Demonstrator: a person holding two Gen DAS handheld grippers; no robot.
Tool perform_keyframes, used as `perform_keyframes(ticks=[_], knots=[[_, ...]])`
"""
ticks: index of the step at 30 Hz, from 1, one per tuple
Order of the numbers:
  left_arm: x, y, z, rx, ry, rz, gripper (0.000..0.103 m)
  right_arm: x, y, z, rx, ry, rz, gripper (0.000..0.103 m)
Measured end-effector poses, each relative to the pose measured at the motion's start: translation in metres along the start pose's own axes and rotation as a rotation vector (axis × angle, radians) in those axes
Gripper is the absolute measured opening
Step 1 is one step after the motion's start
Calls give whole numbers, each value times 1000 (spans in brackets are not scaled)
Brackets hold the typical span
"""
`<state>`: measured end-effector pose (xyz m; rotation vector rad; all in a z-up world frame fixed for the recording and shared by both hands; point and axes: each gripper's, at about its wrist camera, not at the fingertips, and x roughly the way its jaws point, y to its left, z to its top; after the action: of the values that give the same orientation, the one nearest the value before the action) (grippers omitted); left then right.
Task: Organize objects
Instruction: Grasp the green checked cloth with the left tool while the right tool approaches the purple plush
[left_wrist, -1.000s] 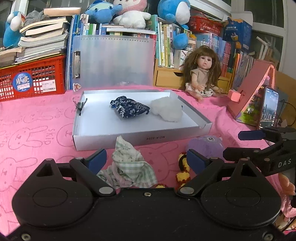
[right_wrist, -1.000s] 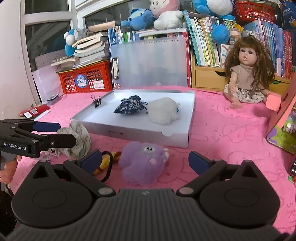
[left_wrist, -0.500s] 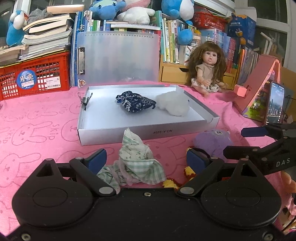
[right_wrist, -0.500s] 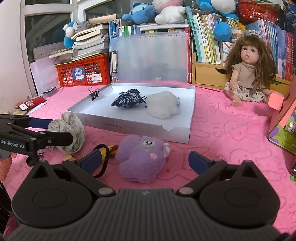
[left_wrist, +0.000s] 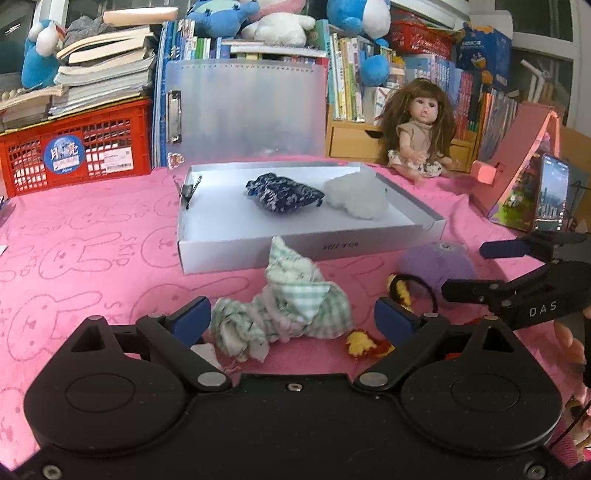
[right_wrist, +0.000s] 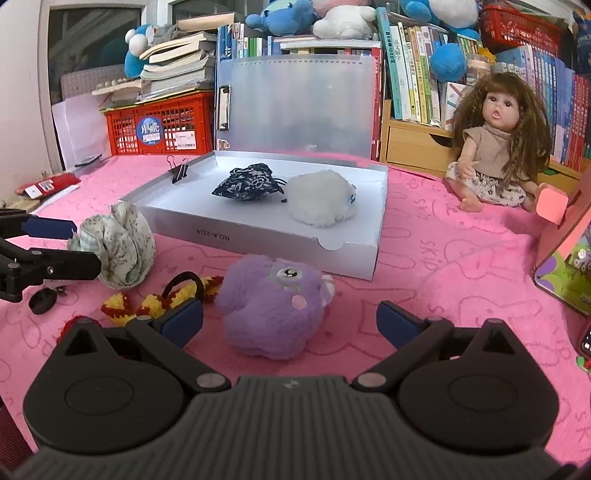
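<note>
Grasping comes next, we judge: our left gripper (left_wrist: 291, 319) sits spread around the crumpled green checked cloth (left_wrist: 284, 310) on the pink tabletop (left_wrist: 92, 251), our right gripper (right_wrist: 290, 319) spread around the purple plush (right_wrist: 273, 306). We should close low and lift clear of the white box (left_wrist: 229, 253) wall; the yellow knitted toy (right_wrist: 162, 295) could snag

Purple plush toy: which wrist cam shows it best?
Right wrist. The purple plush toy sits whole and close between the open fingers of the right gripper, its eye and pink cheek showing. The left wrist view catches it only off to the right, farther away, partly hidden behind the right gripper's fingers.
</note>
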<state>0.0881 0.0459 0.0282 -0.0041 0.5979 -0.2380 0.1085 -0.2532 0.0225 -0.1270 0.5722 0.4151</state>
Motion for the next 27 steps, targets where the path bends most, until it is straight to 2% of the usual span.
perform_keyframes(ticks=[9,22,25,27], knots=[[12,1,-2,6,14,16,95,8,2,1,-19,6,-41,103],[27,3,-2,-30,45,37,94,17,-1,1,9,33,-36,103],[29,3,-3,-35,47,36,92,19,-2,1,11,40,-26,103],[29,1,-3,-24,44,39,85,20,-2,1,11,45,-19,103]])
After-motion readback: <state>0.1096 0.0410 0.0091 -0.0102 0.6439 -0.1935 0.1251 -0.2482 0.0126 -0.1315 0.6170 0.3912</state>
